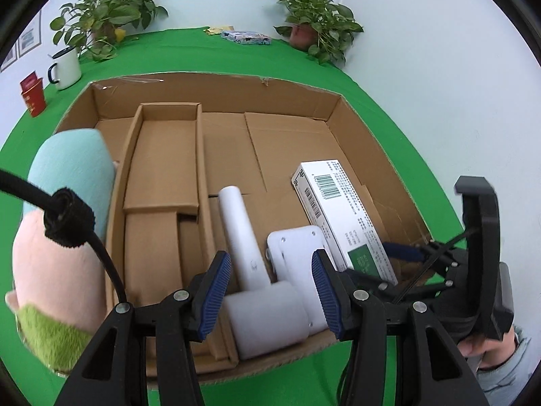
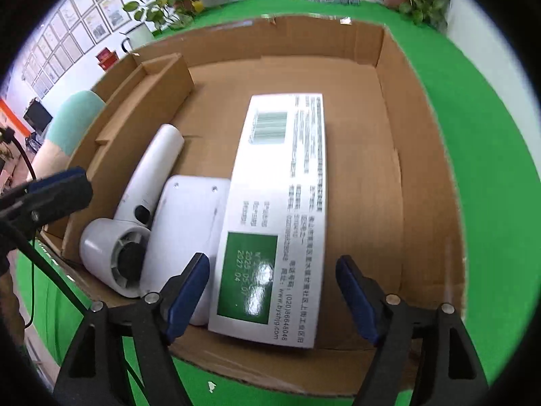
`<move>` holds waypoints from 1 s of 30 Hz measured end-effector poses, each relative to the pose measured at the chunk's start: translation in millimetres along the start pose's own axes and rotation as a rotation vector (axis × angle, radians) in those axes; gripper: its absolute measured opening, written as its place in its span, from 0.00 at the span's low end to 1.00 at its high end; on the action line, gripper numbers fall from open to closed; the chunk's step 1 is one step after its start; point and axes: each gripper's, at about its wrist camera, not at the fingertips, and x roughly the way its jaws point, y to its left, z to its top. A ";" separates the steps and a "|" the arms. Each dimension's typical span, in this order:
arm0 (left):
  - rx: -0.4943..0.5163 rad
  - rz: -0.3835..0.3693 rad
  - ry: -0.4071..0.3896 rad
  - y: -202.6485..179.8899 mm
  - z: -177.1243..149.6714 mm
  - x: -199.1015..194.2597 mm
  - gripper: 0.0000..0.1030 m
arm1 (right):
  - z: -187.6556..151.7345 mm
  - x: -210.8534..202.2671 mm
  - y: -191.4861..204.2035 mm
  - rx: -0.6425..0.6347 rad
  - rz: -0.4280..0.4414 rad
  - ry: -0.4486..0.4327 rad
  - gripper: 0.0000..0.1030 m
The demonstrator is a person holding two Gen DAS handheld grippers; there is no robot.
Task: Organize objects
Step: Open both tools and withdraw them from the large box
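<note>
A shallow cardboard box (image 1: 287, 91) lies on a green table. In it lie a white hair dryer (image 1: 250, 270), a white flat device (image 1: 297, 247) and a long white carton with a barcode (image 1: 341, 213). My left gripper (image 1: 272, 297) is open, its blue pads on either side of the dryer's barrel near the box's front edge. My right gripper (image 2: 272, 296) is open above the carton's near end (image 2: 270, 223). The dryer (image 2: 135, 223) and flat device (image 2: 186, 230) show left of the carton. The right gripper also shows at the right of the left wrist view (image 1: 439, 264).
A narrow cardboard insert (image 1: 165, 155) sits in the box's left part. A plush toy (image 1: 61, 237) leans outside the left wall. A white mug (image 1: 66, 66), a red box (image 1: 33, 96), two potted plants (image 1: 108, 17) and small packets (image 1: 245, 36) stand on the table behind.
</note>
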 end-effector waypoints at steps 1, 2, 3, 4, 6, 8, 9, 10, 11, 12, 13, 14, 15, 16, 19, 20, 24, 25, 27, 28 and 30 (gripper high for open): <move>0.000 0.014 -0.010 1.7 -3.7 -6.7 0.47 | -0.1 -2.2 -1.1 0.012 0.004 -0.008 0.75; 0.001 0.029 -0.020 2.5 -6.3 -9.0 0.47 | 0.3 -3.0 -1.7 0.024 0.012 -0.012 0.75; 0.001 0.042 -0.030 4.0 -9.3 -12.2 0.47 | 0.3 -2.6 -2.1 0.036 0.022 -0.011 0.75; -0.001 0.050 -0.038 5.3 -13.0 -15.0 0.47 | -1.6 -1.6 -2.7 0.042 0.029 -0.002 0.75; -0.007 0.071 -0.056 10.1 -21.5 -25.2 0.47 | -3.7 2.2 -0.2 0.041 0.042 0.018 0.75; -0.022 0.093 -0.059 15.2 -27.0 -26.6 0.47 | -5.3 2.3 3.9 0.030 0.040 0.007 0.75; -0.026 0.104 -0.061 16.3 -29.6 -25.8 0.47 | -5.9 1.4 5.5 0.028 0.038 0.000 0.75; -0.028 0.116 -0.066 18.1 -33.6 -28.1 0.47 | -4.7 1.5 7.2 0.029 0.037 -0.001 0.75; -0.032 0.125 -0.073 20.1 -37.6 -29.7 0.47 | -4.2 1.1 7.6 0.030 0.034 -0.002 0.75; -0.038 0.130 -0.083 22.1 -41.4 -32.4 0.47 | -3.9 -0.2 8.0 0.032 0.032 -0.003 0.75; -0.043 0.131 -0.091 23.6 -44.4 -34.0 0.47 | -3.8 -1.6 8.3 0.032 0.029 -0.005 0.75; -0.050 0.133 -0.101 25.0 -48.0 -36.2 0.47 | -4.2 -3.5 8.8 0.030 0.017 -0.009 0.75; -0.059 0.138 -0.114 27.3 -51.2 -38.4 0.49 | -5.3 -6.8 10.0 0.024 -0.013 -0.024 0.75; -0.070 0.143 -0.124 28.4 -55.0 -40.6 0.52 | -6.7 -10.0 11.0 0.019 -0.044 -0.041 0.75; -0.100 0.150 -0.188 31.5 -67.5 -45.0 0.64 | -18.5 -27.7 20.0 -0.004 -0.163 -0.164 0.76; -0.093 0.164 -0.206 30.1 -71.1 -44.4 0.64 | -25.3 -32.9 25.2 -0.009 -0.178 -0.218 0.77; -0.033 0.260 -0.245 18.8 -90.7 -43.1 0.64 | -54.9 -40.6 42.7 -0.017 -0.192 -0.399 0.78; -0.017 0.288 -0.269 14.6 -96.4 -44.6 0.64 | -62.3 -40.2 45.3 -0.009 -0.210 -0.440 0.79; 0.014 0.329 -0.296 5.8 -104.7 -47.6 0.68 | -72.3 -40.5 49.1 -0.001 -0.239 -0.508 0.80; 0.021 0.340 -0.307 2.3 -107.9 -48.5 0.75 | -75.9 -40.9 50.7 0.000 -0.248 -0.534 0.81; 0.016 0.377 -0.345 -2.5 -114.7 -51.4 0.90 | -79.4 -42.8 51.3 0.002 -0.245 -0.565 0.86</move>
